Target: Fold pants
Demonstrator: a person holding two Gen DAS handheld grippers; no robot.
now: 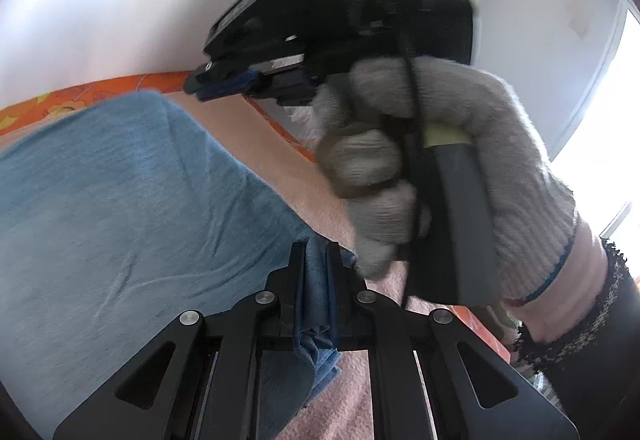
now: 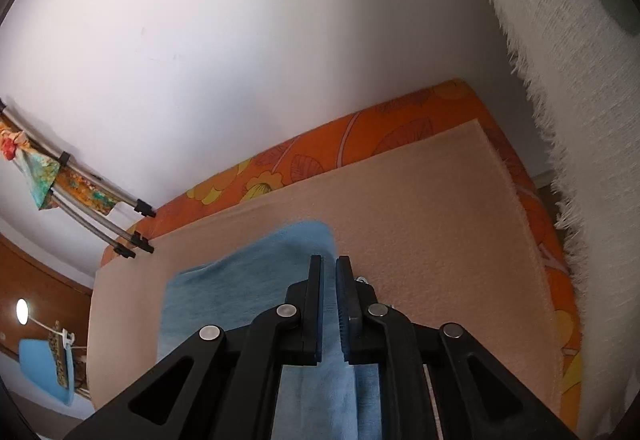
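**A:** What did we have on the bed when the shutter went?

**B:** The blue pants (image 1: 120, 192) lay spread on a peach blanket (image 2: 420, 208), which covered an orange flowered mattress (image 2: 360, 136) pushed against a white wall (image 2: 240, 40). We had no box, basket or drawer in either view, so the blanket was the only thing holding the garment.

**A:** And our left gripper (image 1: 316, 268)?

**B:** Its jaws stood almost together, pinching a bunched fold of the blue cloth. The fabric ran up between the pads and hung out in folds below them, toward the camera.

**A:** The right gripper (image 2: 329, 280)?

**B:** Its jaws were parted by a narrow slit. We saw blue cloth through that slit and under the fingers, lying on the blanket, but the pads did not press on it. From the left wrist view we saw that same tool blurred, gripped by a hand in a grey knitted glove (image 1: 460, 168), with a dark lace cuff at the wrist.

**A:** Where did the pants end?

**B:** In the right wrist view one rounded edge of the cloth reached just past the fingertips, well short of the blanket's far edge. A thin white cord showed beside the right finger.

**A:** Anything else in the room?

**B:** A drying rack (image 2: 100, 216) with patterned cloth leaned at the wall on the left, and a fringed white fabric (image 2: 560, 80) hung on the right
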